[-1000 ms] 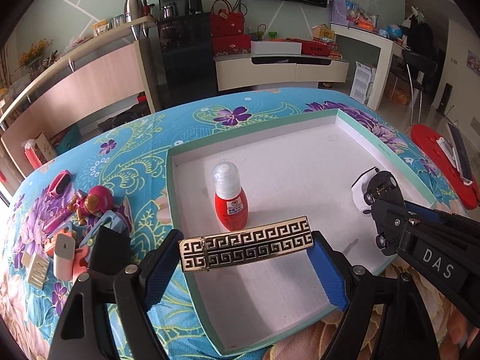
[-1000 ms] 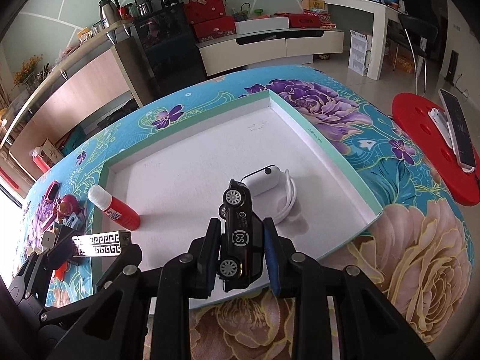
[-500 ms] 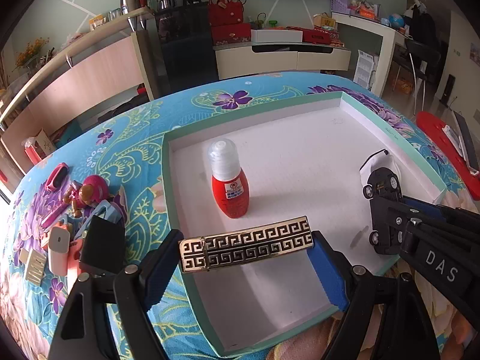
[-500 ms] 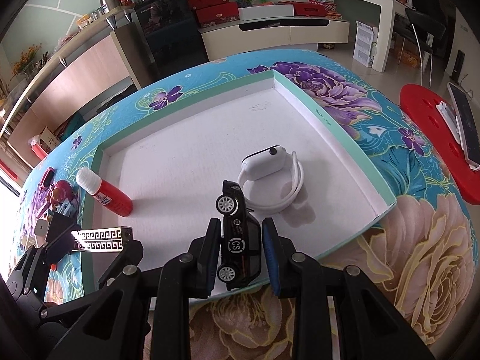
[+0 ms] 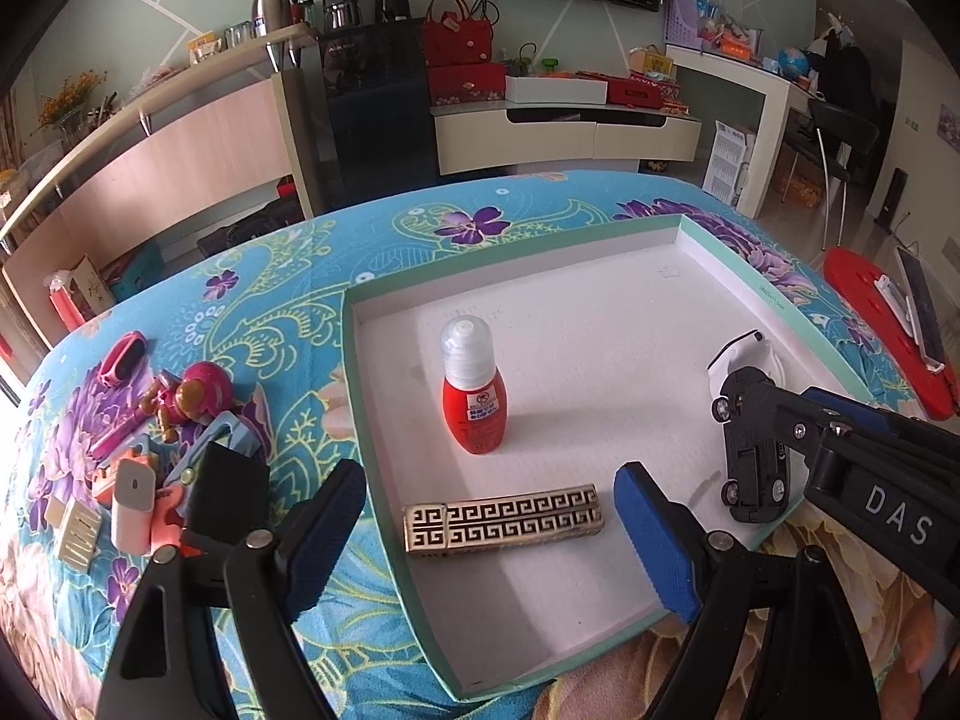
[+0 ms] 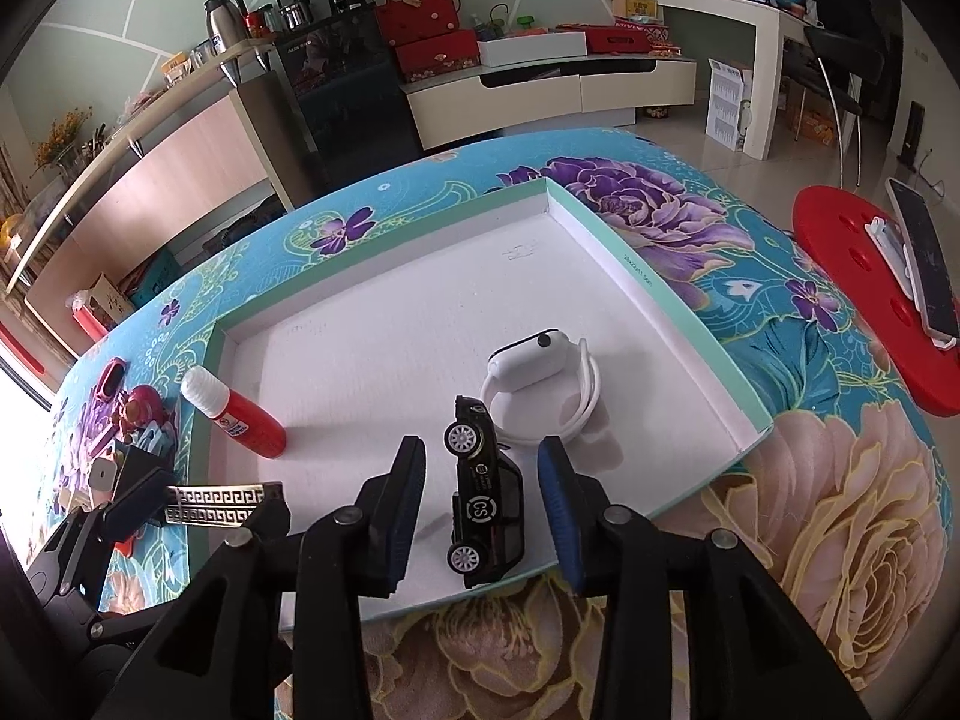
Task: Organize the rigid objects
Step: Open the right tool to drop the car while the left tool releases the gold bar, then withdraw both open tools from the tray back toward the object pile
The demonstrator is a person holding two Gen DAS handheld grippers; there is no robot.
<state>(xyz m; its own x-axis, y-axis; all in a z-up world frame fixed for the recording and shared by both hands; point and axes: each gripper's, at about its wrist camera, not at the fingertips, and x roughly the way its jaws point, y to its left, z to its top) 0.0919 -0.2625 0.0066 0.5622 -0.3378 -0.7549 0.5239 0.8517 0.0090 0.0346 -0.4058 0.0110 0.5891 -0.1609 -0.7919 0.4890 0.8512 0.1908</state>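
Note:
A shallow white tray with a mint-green rim [image 5: 384,516] [image 6: 684,324] lies on the floral cloth. My left gripper [image 5: 489,546] is open; the gold patterned bar [image 5: 503,518] [image 6: 219,501] lies free on the tray floor between its fingers. My right gripper [image 6: 480,507] is open; the black toy car [image 6: 485,495] [image 5: 750,450] lies on its side in the tray between its fingers. A red glue bottle [image 5: 474,387] [image 6: 237,414] stands in the tray. A white smartwatch [image 6: 540,381] [image 5: 735,351] lies beyond the car.
A pile of small items lies left of the tray: a pink figure [image 5: 192,390], a pink case [image 5: 123,357], a white charger [image 5: 133,504], a black block [image 5: 225,489]. A red stool with a phone [image 6: 918,276] stands right of the table.
Both grippers have opened. The gold bar dropped from the left fingers onto the tray floor. The toy car left the right fingers and rests in the tray near the front rim.

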